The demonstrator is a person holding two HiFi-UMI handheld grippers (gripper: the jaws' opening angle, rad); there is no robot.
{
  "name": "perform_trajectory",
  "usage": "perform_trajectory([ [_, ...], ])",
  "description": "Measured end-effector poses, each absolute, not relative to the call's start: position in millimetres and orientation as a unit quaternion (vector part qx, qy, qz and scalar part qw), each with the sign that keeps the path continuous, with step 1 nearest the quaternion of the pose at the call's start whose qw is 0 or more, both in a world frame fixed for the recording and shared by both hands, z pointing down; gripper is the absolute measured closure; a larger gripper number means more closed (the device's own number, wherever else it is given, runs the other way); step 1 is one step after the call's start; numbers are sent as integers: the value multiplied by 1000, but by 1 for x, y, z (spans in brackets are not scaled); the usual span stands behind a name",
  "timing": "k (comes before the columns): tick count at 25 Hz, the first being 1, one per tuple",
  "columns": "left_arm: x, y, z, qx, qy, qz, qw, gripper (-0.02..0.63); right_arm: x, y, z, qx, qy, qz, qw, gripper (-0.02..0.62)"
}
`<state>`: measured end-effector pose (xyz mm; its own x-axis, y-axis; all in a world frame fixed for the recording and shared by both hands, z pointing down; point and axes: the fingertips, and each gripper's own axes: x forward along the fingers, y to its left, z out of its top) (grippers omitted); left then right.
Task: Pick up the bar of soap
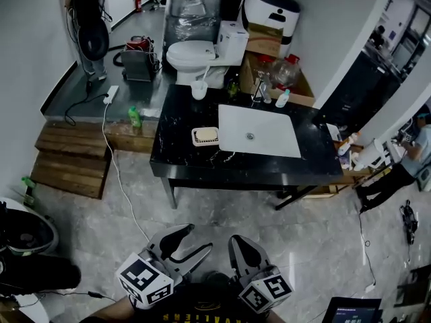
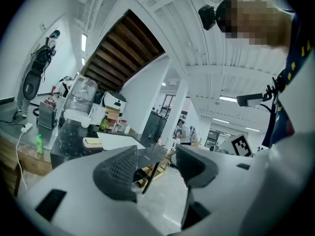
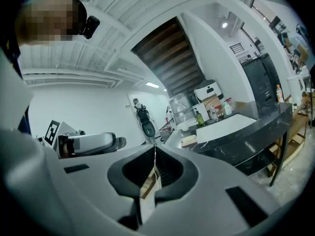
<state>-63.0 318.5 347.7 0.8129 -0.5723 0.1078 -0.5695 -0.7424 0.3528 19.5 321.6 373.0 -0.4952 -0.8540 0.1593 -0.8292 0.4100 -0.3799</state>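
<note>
Both left gripper and right gripper hang far from soap.

Left claw: pale grey shell, dark ribbed lining.
Right claw: same pale grey shell.
Marker cubes: black-and-white square patterns.
Shirt: dark, yellow lettering.

The head view looks steeply down from far at the black counter, and both gripper views look across at it from low down
</note>
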Motion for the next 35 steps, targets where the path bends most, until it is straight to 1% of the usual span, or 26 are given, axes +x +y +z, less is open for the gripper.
perform_trajectory([
  [9,-88,300,372,931,-294,3,216,347,-9,301,391,-502,835,-226,9,577],
  [15,-90,266,379,924,-318,10,213,347,-15,262,397,-473,850,-231,13,577],
  [25,-52,198,369,913,-354,24,201,347,20,180,386,-433,870,-234,23,577],
  [35,-14,160,364,908,-372,39,190,347,59,133,383,-411,877,-245,44,577],
])
